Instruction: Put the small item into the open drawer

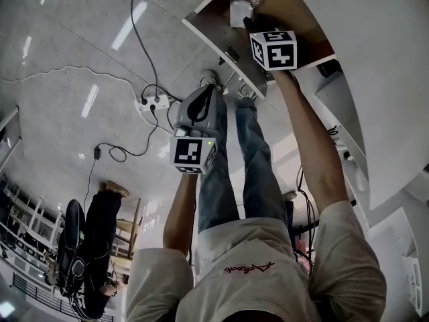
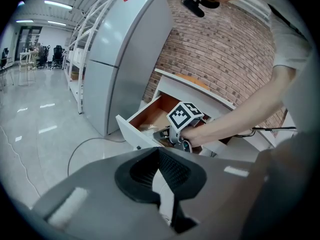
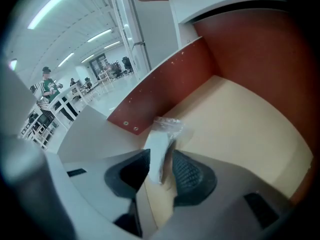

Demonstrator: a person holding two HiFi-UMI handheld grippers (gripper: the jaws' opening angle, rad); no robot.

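The open drawer (image 1: pixel 209 31) juts out at the top of the head view, white-fronted with red-brown walls (image 3: pixel 165 84) and a pale floor (image 3: pixel 240 119). My right gripper (image 3: pixel 160 160) reaches inside it, shut on the small item (image 3: pixel 159 145), a white piece in a crinkly clear bag that hangs just above the drawer floor. The head view shows the same item (image 1: pixel 238 11) ahead of the right gripper's marker cube (image 1: pixel 273 49). My left gripper (image 1: pixel 213 89) hangs below the drawer front, apart from it, its dark pads (image 2: pixel 172 171) together with nothing held.
A grey fridge (image 2: pixel 120 59) stands left of the drawer (image 2: pixel 131 126) against a brick wall (image 2: pixel 225 49). A power strip (image 1: pixel 153 102) and cables lie on the glossy floor. White shelves (image 1: pixel 348 113) are at the right. Another person (image 1: pixel 87 247) sits at lower left.
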